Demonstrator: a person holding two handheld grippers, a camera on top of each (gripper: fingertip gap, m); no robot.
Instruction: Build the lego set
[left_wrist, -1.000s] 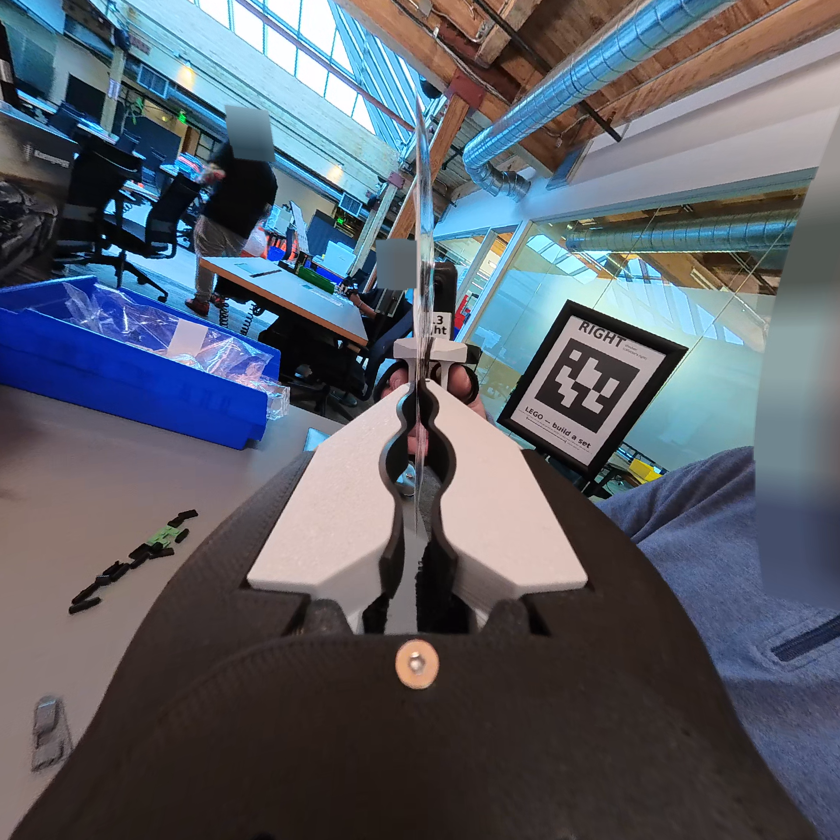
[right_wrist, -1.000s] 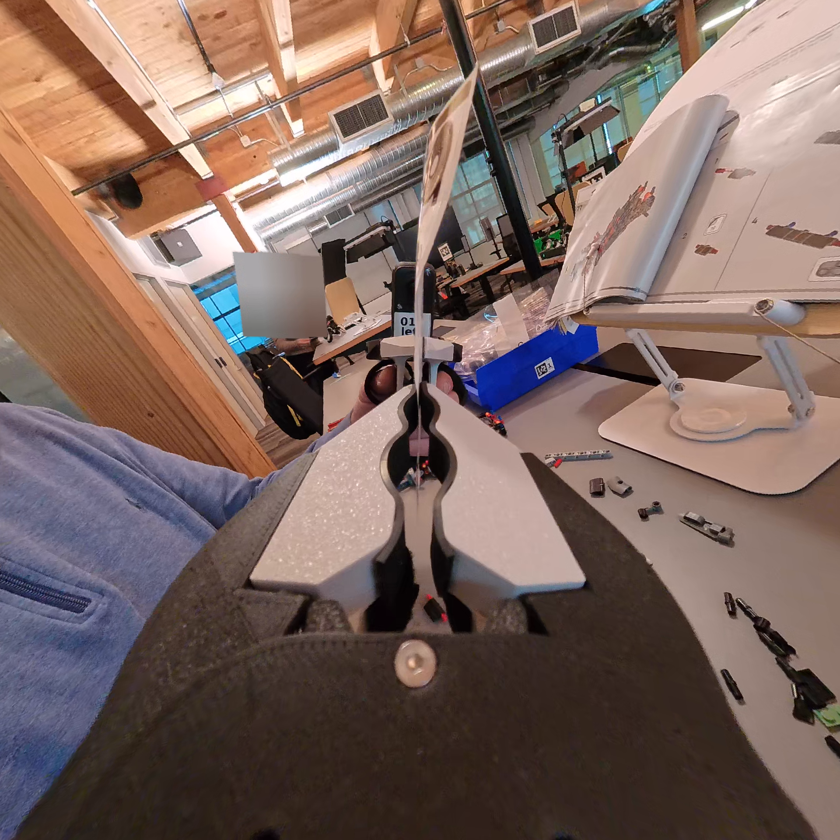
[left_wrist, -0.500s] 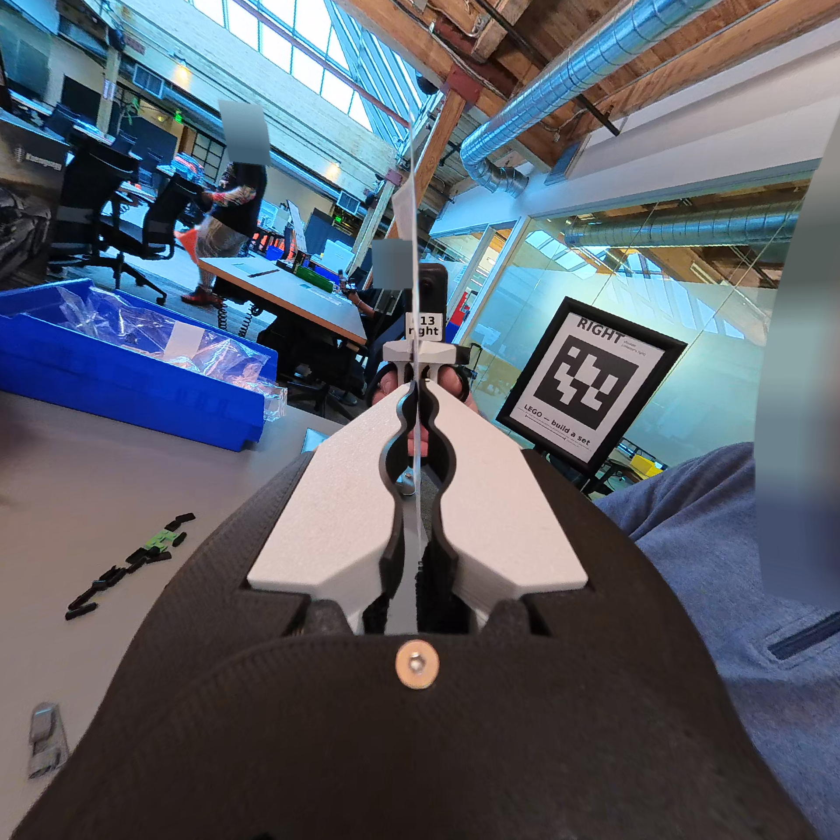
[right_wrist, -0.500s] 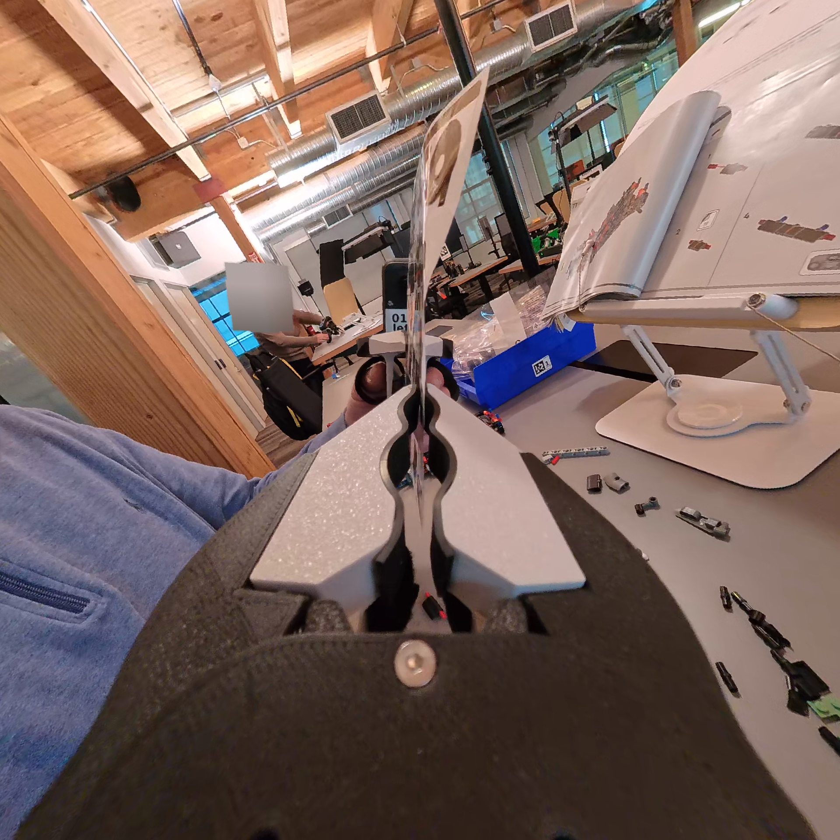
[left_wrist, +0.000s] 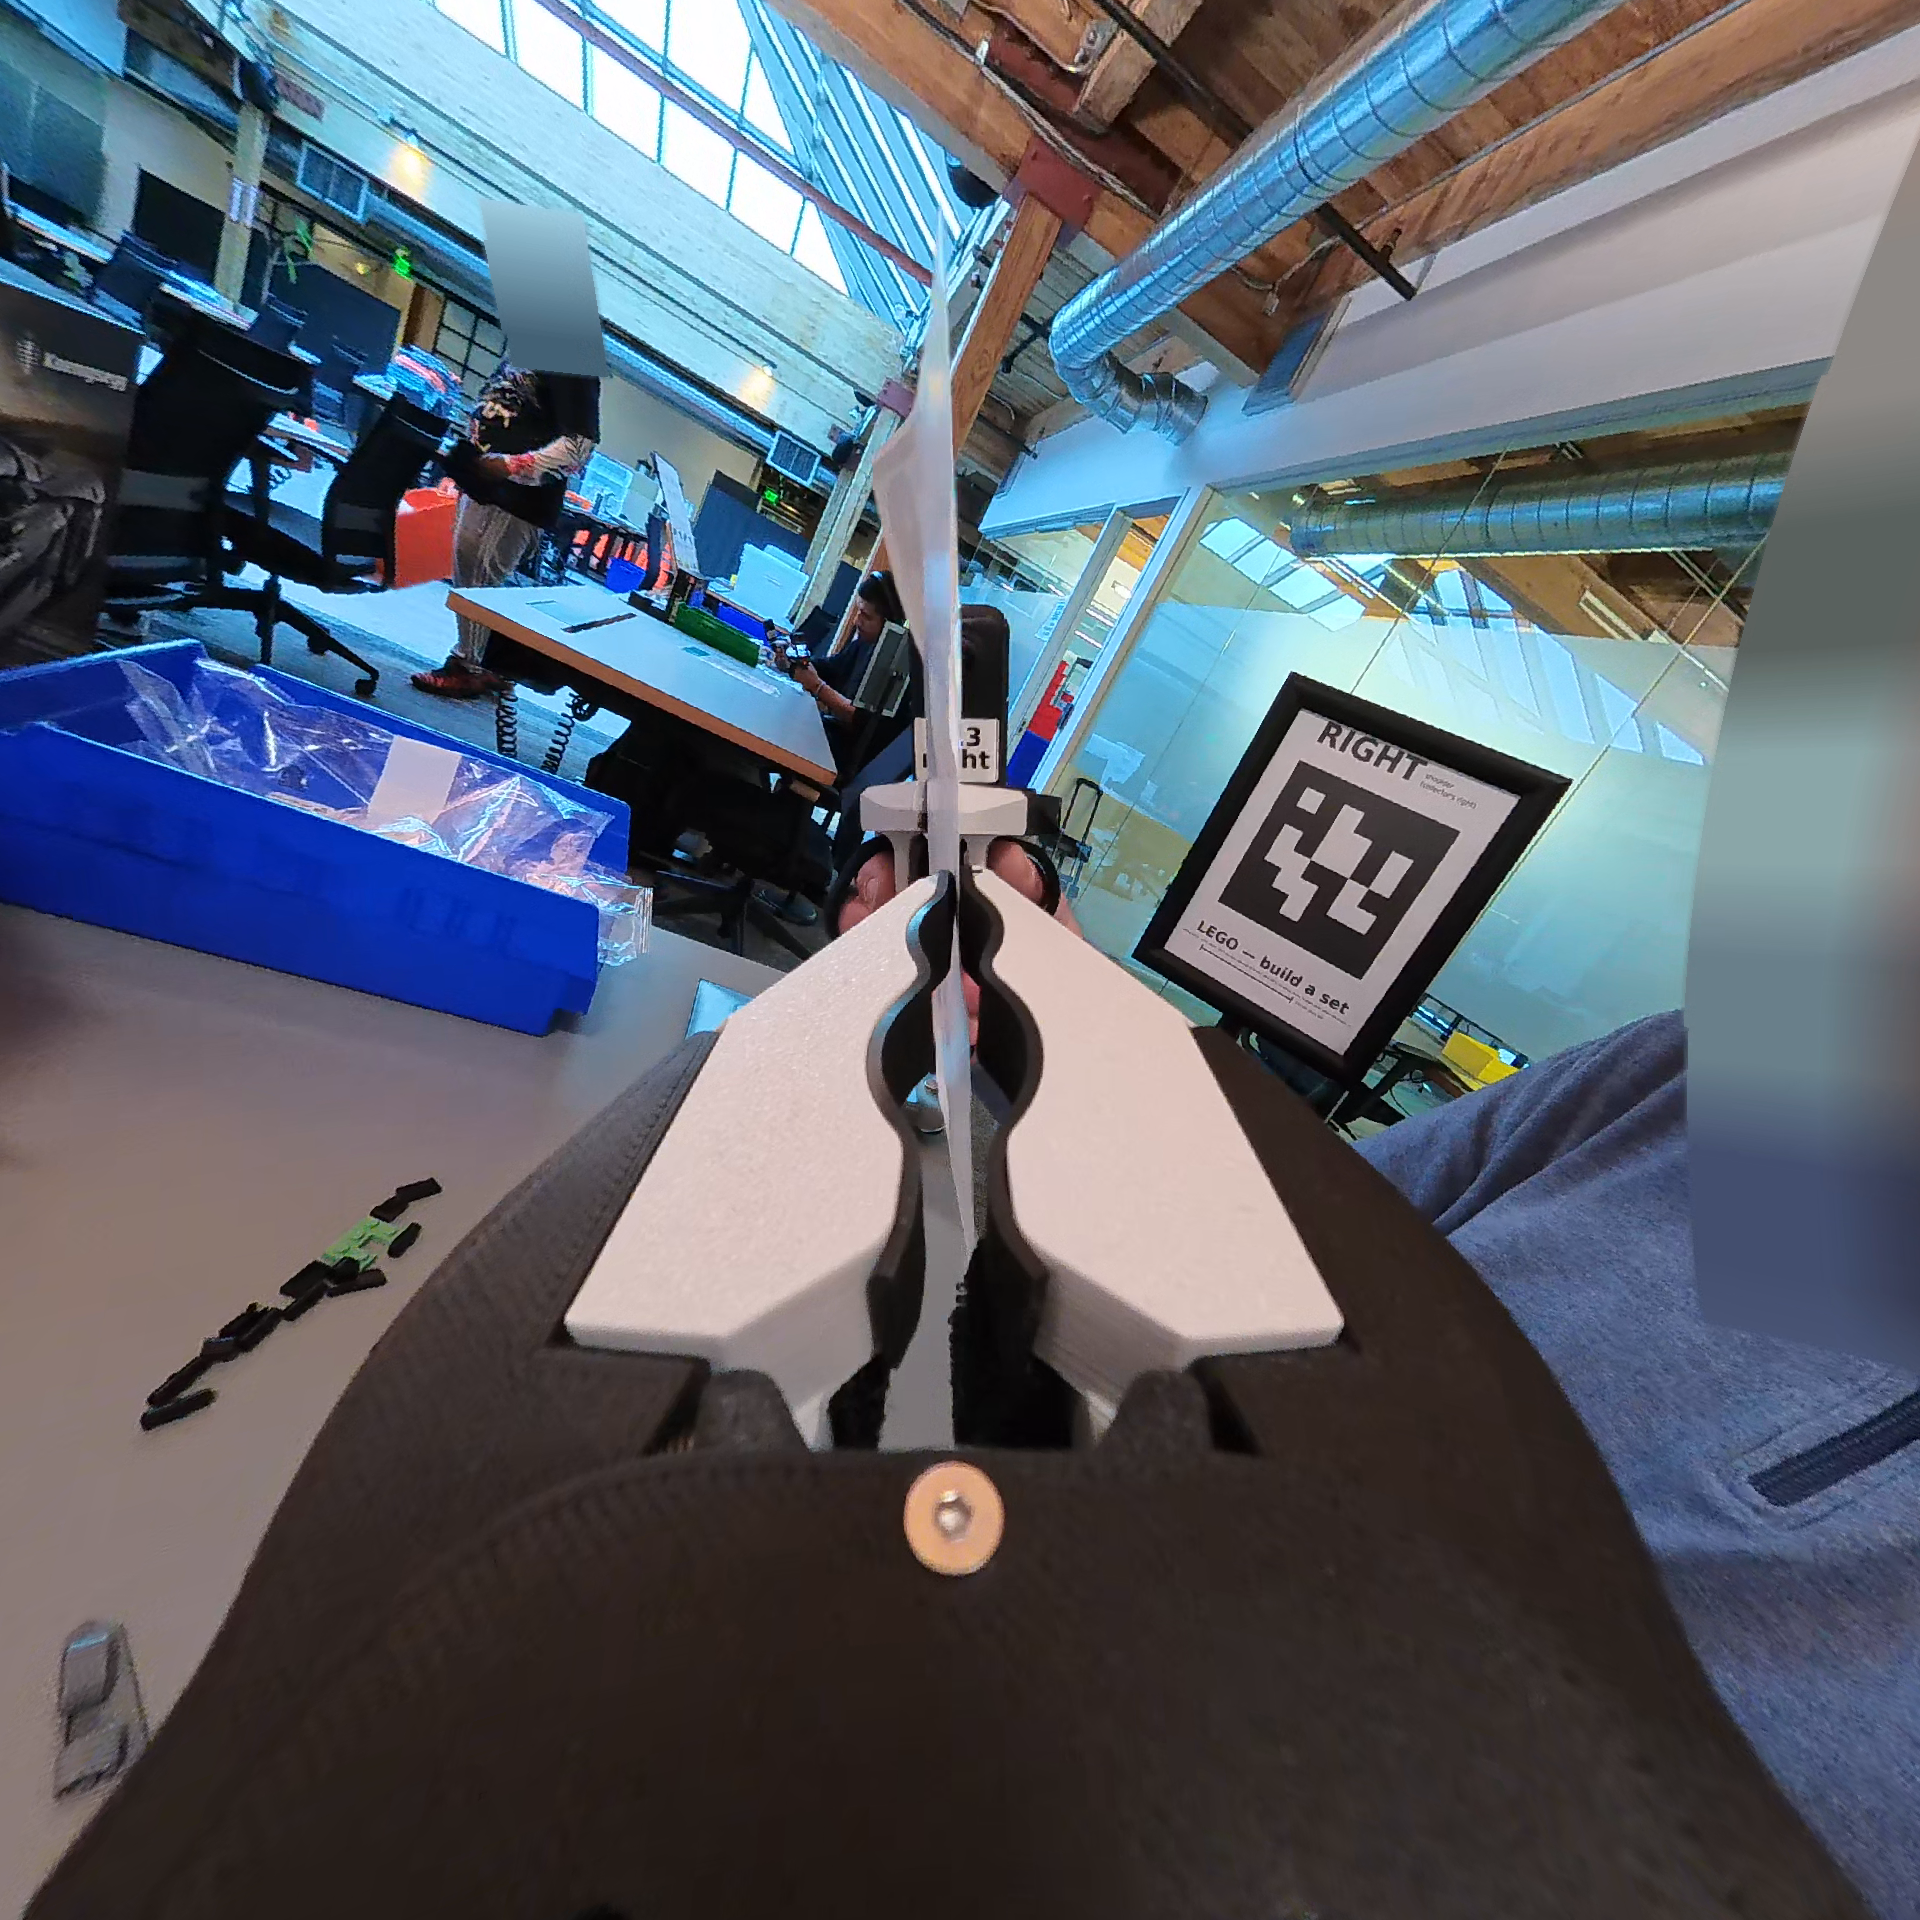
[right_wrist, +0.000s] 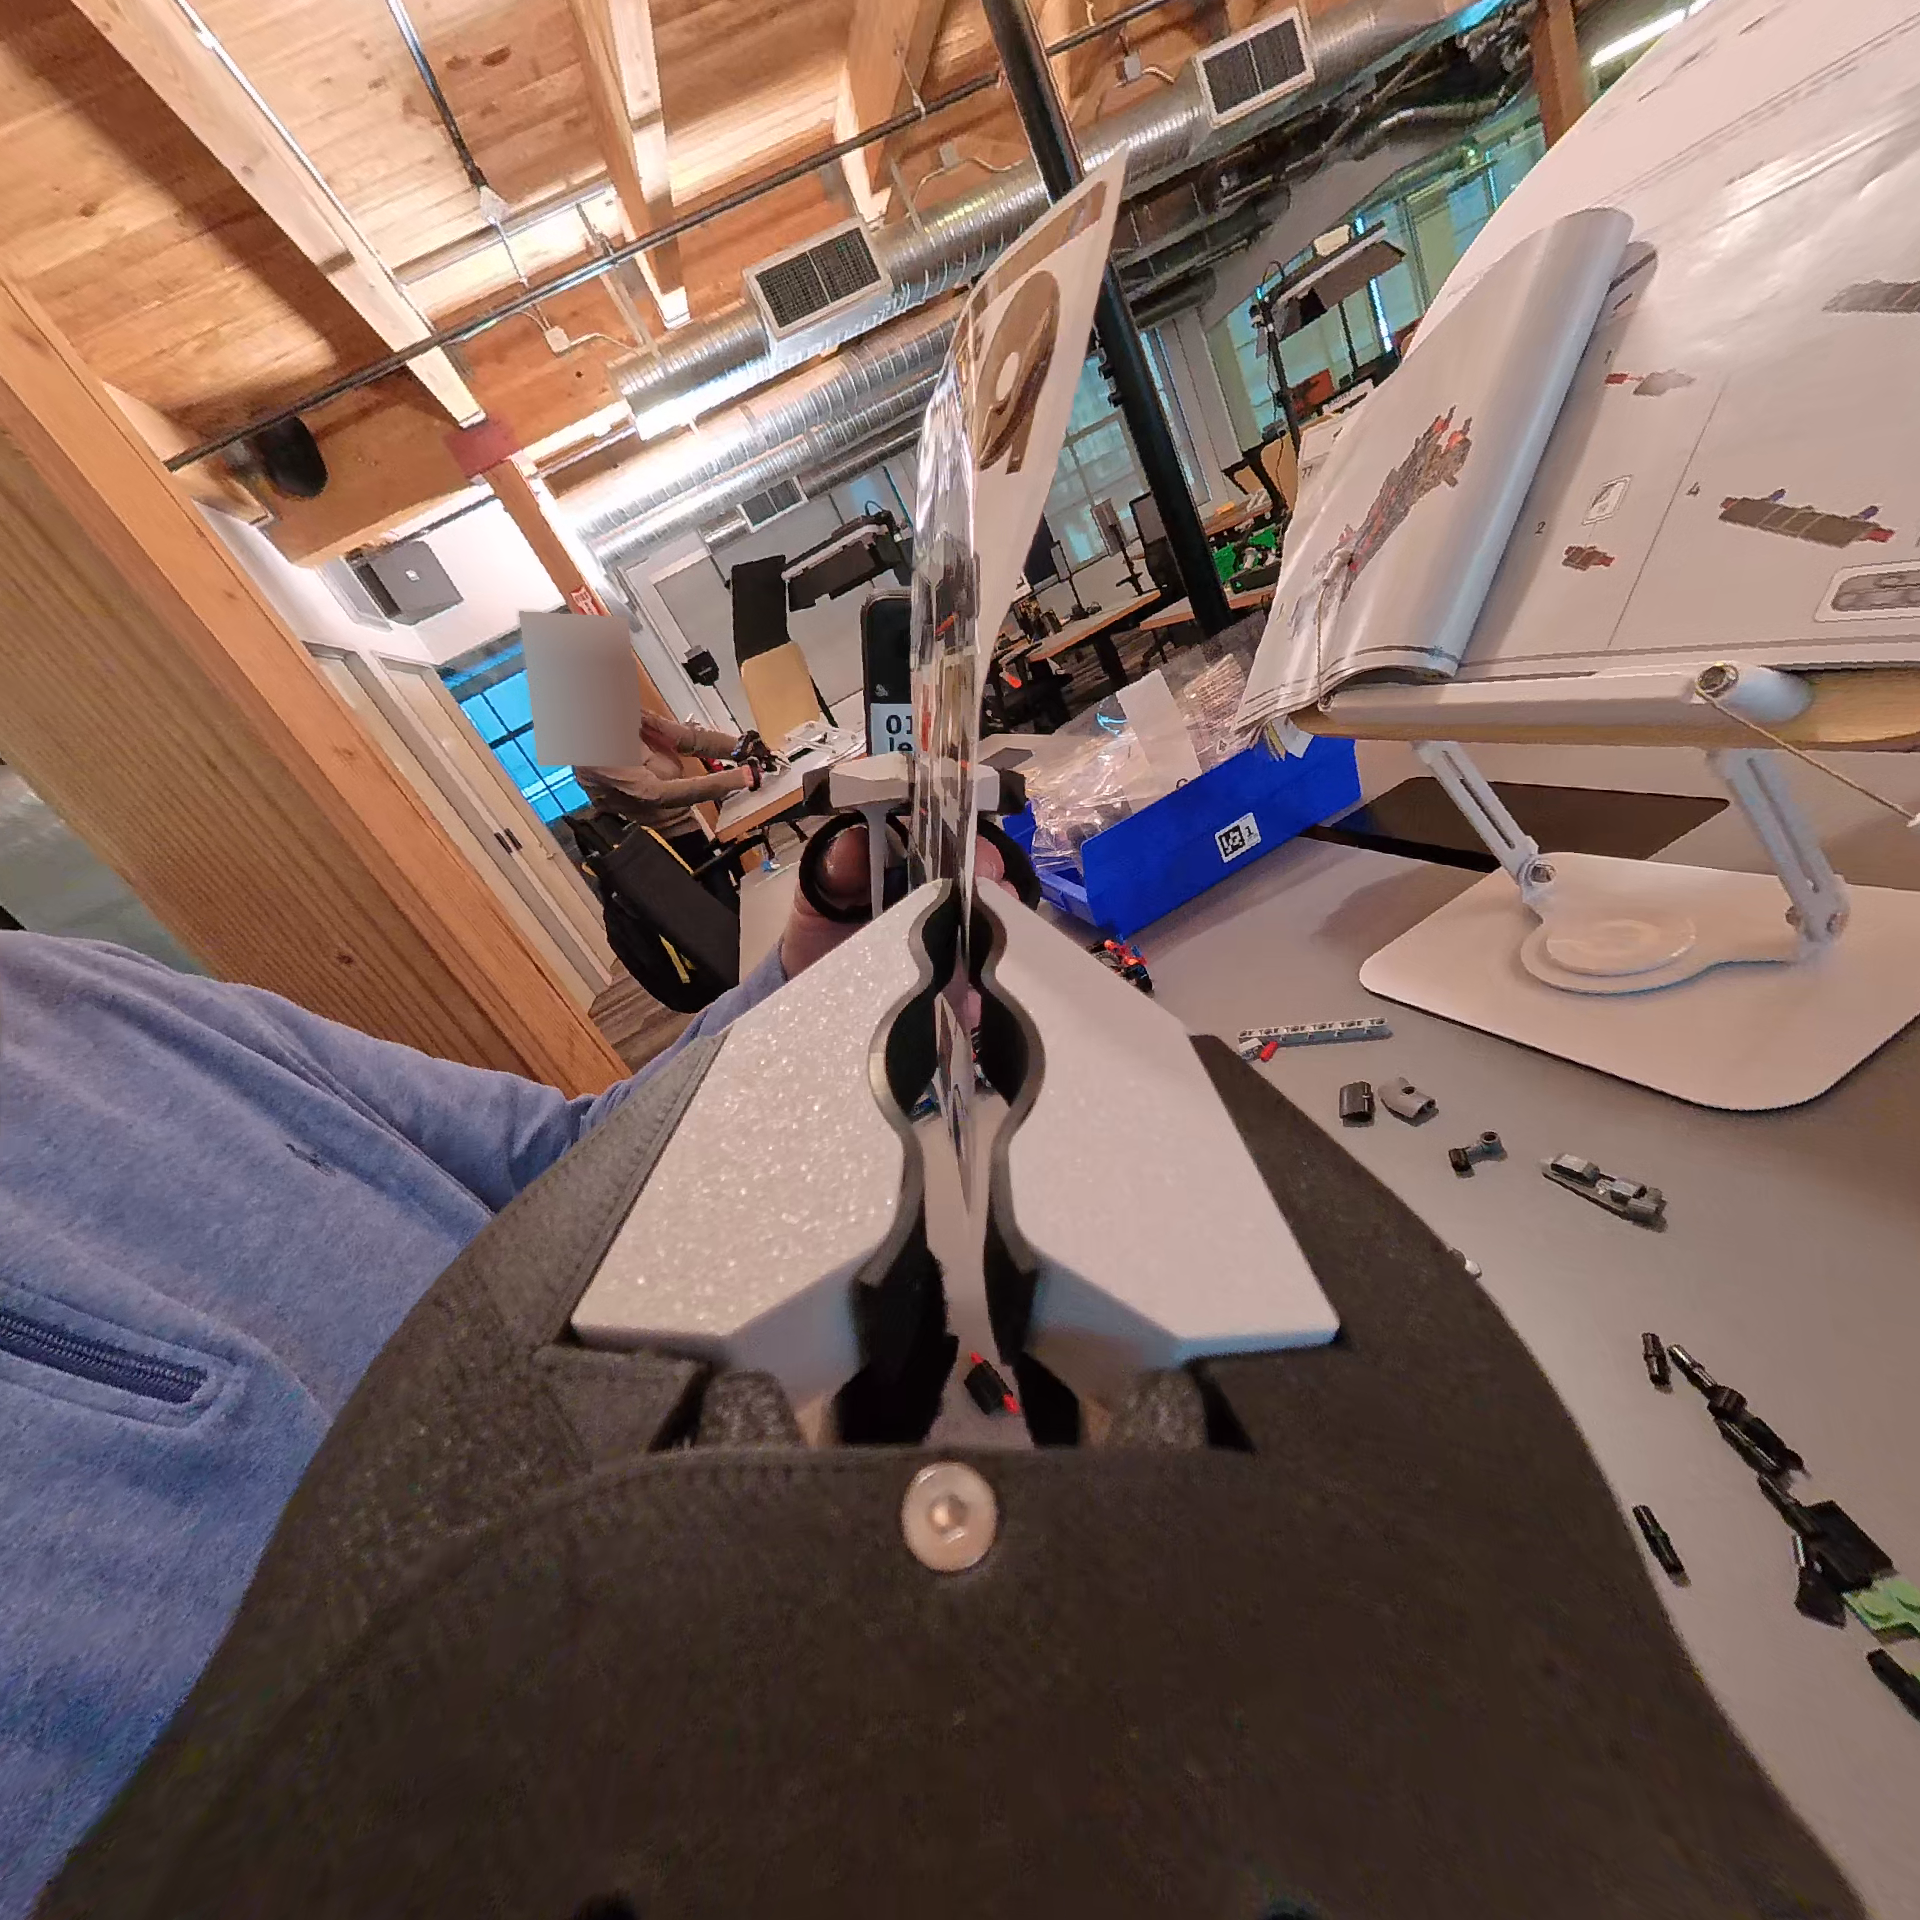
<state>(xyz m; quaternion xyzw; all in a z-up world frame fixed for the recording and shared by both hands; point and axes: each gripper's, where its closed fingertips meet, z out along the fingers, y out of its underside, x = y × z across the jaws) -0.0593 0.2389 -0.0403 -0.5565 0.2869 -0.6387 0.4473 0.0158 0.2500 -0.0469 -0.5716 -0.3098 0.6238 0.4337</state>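
A thin glossy printed sheet (right_wrist: 1003, 436) stands upright, pinched between both grippers, which face each other. My right gripper (right_wrist: 961, 909) is shut on its lower edge. My left gripper (left_wrist: 948, 902) is shut on the same sheet (left_wrist: 935, 582), seen edge-on here. Each view shows the other gripper just beyond the sheet. Small black lego pieces with a green one (left_wrist: 312, 1283) lie on the grey table (left_wrist: 208, 1091); they also show in the right wrist view (right_wrist: 1787, 1475). Grey lego parts (right_wrist: 1605, 1184) lie nearer the stand.
An open instruction booklet (right_wrist: 1621, 457) rests on a white stand (right_wrist: 1621, 977). A blue bin (left_wrist: 301, 842) holds clear bags. A framed marker sign (left_wrist: 1351, 883) stands at the table's far edge. A grey piece (left_wrist: 94, 1704) lies near. A blue sleeve (right_wrist: 208, 1143) is close. Across from one pair of fingers to the other is roughly 9 centimeters.
The sheet has twisted a little, so more of its printed face shows in the right wrist view. Both grippers stay shut on it. A person in the background has walked right.
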